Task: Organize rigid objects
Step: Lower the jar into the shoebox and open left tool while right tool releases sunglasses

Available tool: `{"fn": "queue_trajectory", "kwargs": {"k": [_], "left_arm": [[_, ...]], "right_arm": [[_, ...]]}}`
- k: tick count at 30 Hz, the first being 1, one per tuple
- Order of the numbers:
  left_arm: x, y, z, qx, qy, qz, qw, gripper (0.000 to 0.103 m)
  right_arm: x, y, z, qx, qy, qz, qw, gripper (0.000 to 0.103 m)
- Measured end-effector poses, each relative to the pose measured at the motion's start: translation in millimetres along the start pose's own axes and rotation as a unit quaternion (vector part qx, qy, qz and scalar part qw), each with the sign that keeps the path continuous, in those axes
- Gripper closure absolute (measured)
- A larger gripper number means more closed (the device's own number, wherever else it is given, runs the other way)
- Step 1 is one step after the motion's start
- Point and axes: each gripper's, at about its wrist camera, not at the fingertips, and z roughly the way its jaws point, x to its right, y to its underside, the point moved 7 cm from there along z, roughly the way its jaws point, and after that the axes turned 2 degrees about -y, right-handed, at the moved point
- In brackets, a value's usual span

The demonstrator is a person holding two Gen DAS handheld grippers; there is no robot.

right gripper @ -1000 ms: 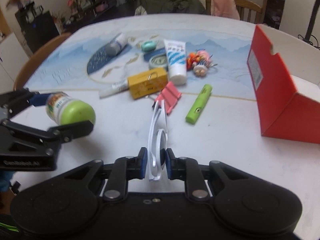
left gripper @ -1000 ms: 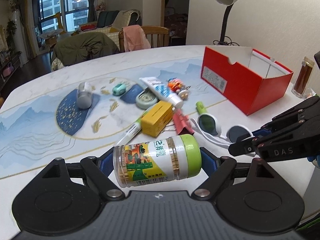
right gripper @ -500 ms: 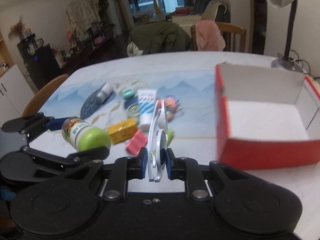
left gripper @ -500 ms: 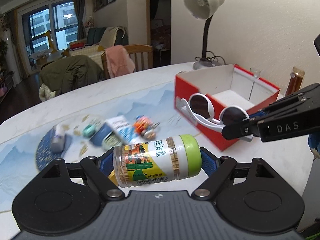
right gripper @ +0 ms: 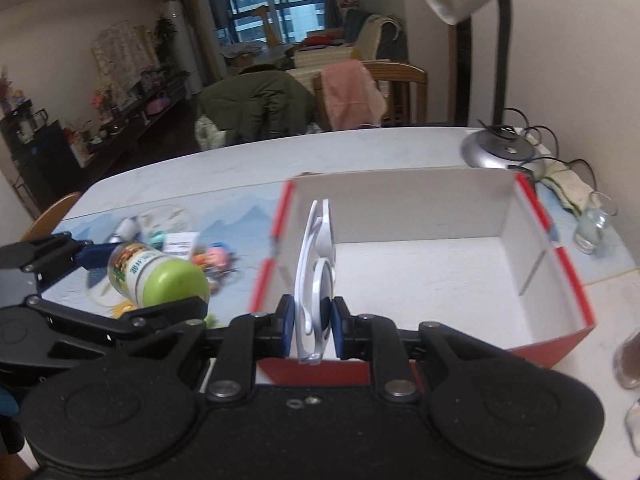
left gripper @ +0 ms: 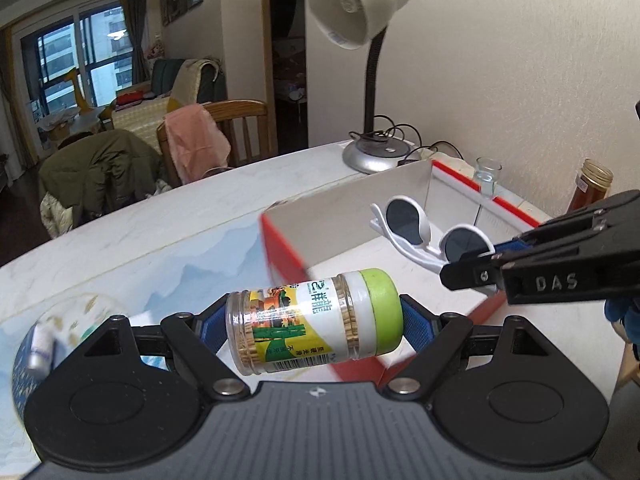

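Note:
My left gripper (left gripper: 312,320) is shut on a clear toothpick jar (left gripper: 312,324) with a green lid, held sideways above the table, beside the red box's near left corner. My right gripper (right gripper: 312,322) is shut on white sunglasses (right gripper: 316,264) with dark lenses, held over the near edge of the open red box (right gripper: 552,236), whose white inside shows nothing lying in it. In the left wrist view the sunglasses (left gripper: 424,232) hang over the box (left gripper: 280,248). In the right wrist view the jar (right gripper: 156,272) shows at the left.
Small items (right gripper: 176,240) lie blurred on the blue mat left of the box. A desk lamp (left gripper: 360,40) stands behind the box. A small glass (right gripper: 592,220) and a brown jar (left gripper: 588,188) stand right of the box. Chairs (right gripper: 360,88) stand at the table's far edge.
Both grippers have moved from above the scattered items to the red box, carrying the jar and the sunglasses. The sunglasses now hang over the box.

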Motion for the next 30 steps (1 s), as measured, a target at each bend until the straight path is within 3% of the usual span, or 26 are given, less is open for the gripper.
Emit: {"fn": "queue_trajectory", "kwargs": {"k": [8, 16, 30], "left_arm": [[42, -33, 58, -0.029, 0.003, 0.016, 0.9995, 0.017], [61, -41, 122, -0.083, -0.007, 0.019, 0.9963, 0.017], [85, -32, 198, -0.198, -0.017, 0.048, 0.9788, 0.017]], "right_arm": [[62, -3, 16, -0.015, 0.03, 0.011, 0.999, 0.085], [105, -1, 41, -0.046, 0.047, 0.007, 0.998, 0.085], [136, 7, 87, -0.123, 0.053, -0.008, 0.991, 0.085]]}}
